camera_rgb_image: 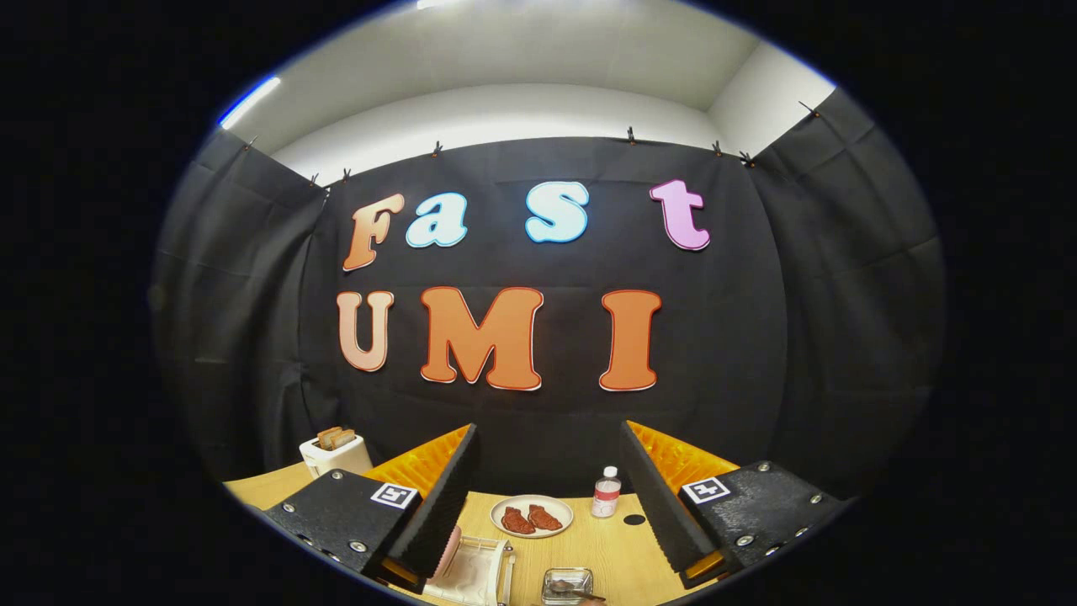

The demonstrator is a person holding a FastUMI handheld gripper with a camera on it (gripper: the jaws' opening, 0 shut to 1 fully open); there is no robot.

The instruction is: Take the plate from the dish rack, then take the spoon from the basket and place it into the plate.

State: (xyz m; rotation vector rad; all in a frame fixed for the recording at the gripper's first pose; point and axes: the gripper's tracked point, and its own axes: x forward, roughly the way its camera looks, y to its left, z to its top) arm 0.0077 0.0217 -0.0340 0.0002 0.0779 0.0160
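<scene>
Between the fingers — spread wide, empty | wooden table | white wire dish rack (pink plate upright)

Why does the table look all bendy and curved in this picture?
In the gripper view a fisheye lens bulges everything, so the wooden table and cloth wall curve; the open tool looks huge because it is close; a bright ceiling light glares up top, while the plate of meat, water bottle and toaster look tiny but fairly sharp.
</scene>
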